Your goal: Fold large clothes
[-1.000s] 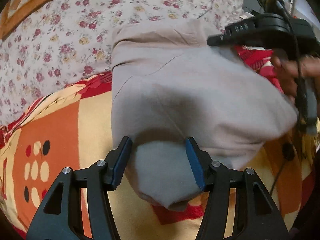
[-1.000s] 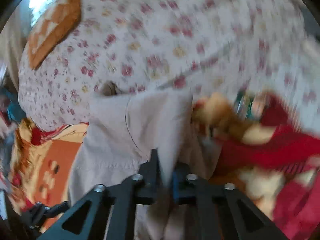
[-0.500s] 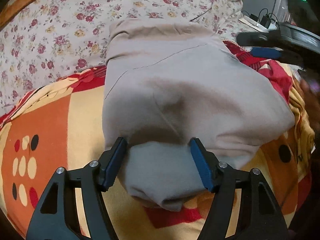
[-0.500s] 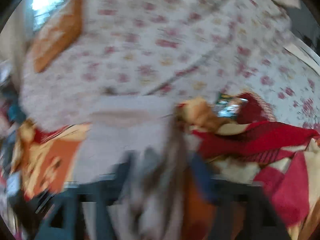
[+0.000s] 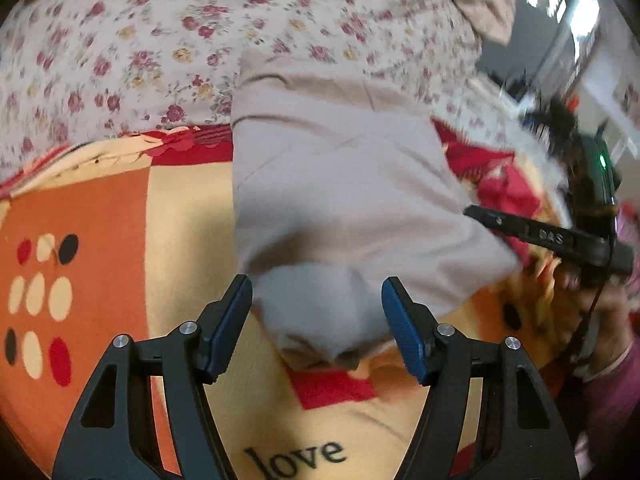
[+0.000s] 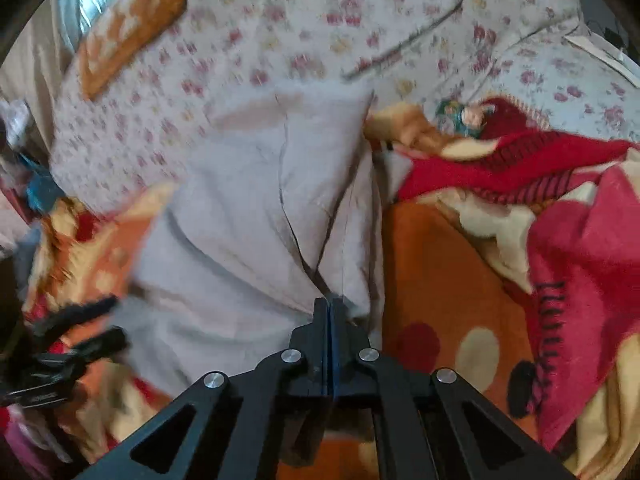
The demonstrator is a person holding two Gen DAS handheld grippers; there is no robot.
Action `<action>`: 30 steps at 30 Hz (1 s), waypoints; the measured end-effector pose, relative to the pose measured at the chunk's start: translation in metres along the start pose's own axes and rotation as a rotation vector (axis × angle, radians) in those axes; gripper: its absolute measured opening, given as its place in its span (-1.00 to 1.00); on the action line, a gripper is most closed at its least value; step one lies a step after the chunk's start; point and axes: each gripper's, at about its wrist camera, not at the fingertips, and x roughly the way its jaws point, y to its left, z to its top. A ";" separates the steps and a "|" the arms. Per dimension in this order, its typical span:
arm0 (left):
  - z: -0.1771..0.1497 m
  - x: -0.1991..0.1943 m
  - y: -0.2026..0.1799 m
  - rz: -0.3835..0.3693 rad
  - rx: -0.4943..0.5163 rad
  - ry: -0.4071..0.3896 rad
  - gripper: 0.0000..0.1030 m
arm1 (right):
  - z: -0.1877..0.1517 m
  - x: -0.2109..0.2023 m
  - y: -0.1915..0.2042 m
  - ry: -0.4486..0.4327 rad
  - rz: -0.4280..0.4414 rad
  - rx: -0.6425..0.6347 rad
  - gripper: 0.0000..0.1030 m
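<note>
Left wrist view: left gripper gapes wide astride the beige garment (soft, light, floppy); right gripper pinches its near edge, a sound hold.

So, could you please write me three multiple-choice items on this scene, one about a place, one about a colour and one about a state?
1. Where does the beige garment lie?
A. on a wooden floor
B. on the orange patterned blanket, its far end reaching the floral sheet
C. on a hanger

2. What colour are the pads on the left gripper's fingers?
A. blue
B. green
C. white

3. How do the two grippers stand?
A. both open
B. left shut, right open
C. left open, right gripper shut

Answers: 1 B, since the orange blanket shows on both sides of the garment and the flowered sheet lies behind it. 2 A, since both pads show blue in the left wrist view. 3 C, since the left fingers stand wide apart around a fold of cloth, while the right fingers are pressed together at the garment's edge.
</note>
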 end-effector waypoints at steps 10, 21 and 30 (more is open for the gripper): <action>0.037 0.043 0.041 -0.136 -0.240 0.042 0.53 | 0.033 0.014 -0.013 -0.025 0.097 0.065 0.55; 0.052 0.054 0.038 -0.220 -0.201 0.081 -0.32 | 0.050 0.055 -0.004 0.020 0.288 0.129 -0.33; -0.022 -0.055 0.029 -0.176 -0.099 0.092 -0.36 | -0.016 0.004 0.034 0.091 0.490 0.156 -0.29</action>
